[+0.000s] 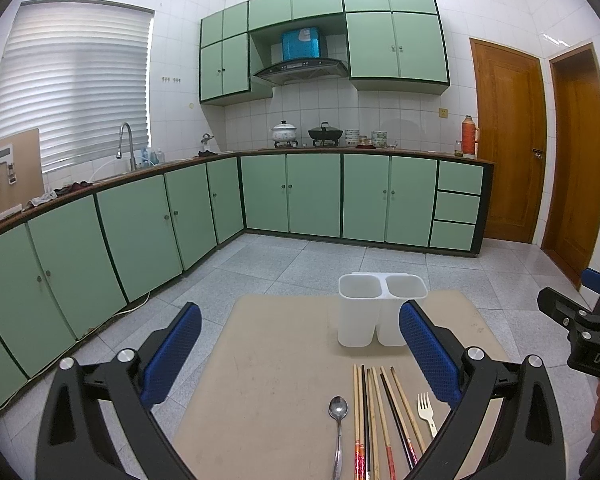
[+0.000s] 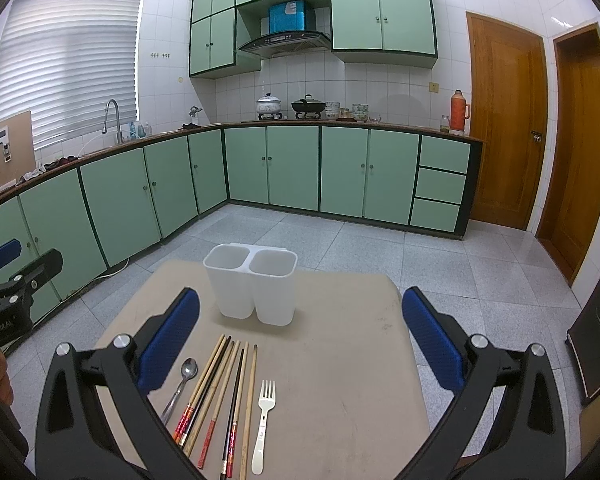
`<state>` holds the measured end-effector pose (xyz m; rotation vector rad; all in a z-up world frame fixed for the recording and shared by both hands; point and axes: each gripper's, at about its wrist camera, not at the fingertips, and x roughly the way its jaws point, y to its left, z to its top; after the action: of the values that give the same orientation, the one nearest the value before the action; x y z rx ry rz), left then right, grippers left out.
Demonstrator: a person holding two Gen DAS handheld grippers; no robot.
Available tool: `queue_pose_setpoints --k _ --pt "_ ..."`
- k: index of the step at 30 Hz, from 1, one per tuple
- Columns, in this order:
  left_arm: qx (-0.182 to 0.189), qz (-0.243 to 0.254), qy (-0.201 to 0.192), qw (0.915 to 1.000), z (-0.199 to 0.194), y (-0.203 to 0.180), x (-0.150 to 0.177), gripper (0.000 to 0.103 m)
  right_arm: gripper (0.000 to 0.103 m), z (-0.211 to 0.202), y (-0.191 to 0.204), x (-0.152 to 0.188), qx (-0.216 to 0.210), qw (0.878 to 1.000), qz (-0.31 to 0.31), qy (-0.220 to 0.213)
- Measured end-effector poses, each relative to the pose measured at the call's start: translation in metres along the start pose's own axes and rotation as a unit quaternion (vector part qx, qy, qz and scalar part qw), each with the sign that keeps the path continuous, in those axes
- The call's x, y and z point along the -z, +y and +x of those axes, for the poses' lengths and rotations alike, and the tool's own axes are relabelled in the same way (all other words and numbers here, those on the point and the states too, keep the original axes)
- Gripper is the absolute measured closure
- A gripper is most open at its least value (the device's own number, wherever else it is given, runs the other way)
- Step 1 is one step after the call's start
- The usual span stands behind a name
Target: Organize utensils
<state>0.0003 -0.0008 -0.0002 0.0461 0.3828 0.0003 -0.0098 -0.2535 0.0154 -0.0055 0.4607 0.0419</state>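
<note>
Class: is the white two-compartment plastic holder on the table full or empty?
Empty. Both compartments of the white two-compartment plastic holder show bare insides; all the utensils lie on the table.

Bare table (image 2: 340, 360) right of the fork (image 2: 263, 420); holder (image 2: 252, 292) stands behind the chopsticks (image 2: 220, 392).

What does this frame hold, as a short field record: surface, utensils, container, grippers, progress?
surface: tan table
utensils: spoon, chopsticks, white fork, lying side by side
container: white two-compartment holder, upright, looks empty, behind the utensils
left gripper: open, holding nothing
right gripper: open, holding nothing
progress: nothing in the holder yet
</note>
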Motion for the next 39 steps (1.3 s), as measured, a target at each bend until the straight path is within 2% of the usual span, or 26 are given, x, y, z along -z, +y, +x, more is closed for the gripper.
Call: queue_pose_setpoints --k 16,24,27,30,36,39 --pt "0.0 -0.001 0.001 1.0 0.0 0.0 0.0 0.006 0.005 -0.001 0.001 -0.001 0.0 1.0 0.0 0.001" --pt "-0.001 -0.001 0.004 1.0 0.011 0.014 0.013 0.006 0.005 0.008 -0.005 0.007 0.003 1.0 -0.002 0.007" --pt "-0.009 -0.003 0.012 0.9999 0.028 0.029 0.027 0.006 0.005 0.019 -0.006 0.014 0.012 1.0 -0.007 0.017" --pt "-0.019 -0.005 0.037 0.9991 0.048 0.035 0.037 0.006 0.005 0.041 -0.012 0.025 0.011 0.999 0.004 0.049" --pt "-0.03 0.012 0.122 0.992 0.11 0.039 0.082 0.006 0.008 0.096 -0.015 0.057 0.01 0.992 0.013 0.126" --pt "-0.032 0.017 0.157 0.9869 0.134 0.034 0.096 0.007 0.02 0.121 -0.012 0.073 0.008 0.987 0.013 0.16"
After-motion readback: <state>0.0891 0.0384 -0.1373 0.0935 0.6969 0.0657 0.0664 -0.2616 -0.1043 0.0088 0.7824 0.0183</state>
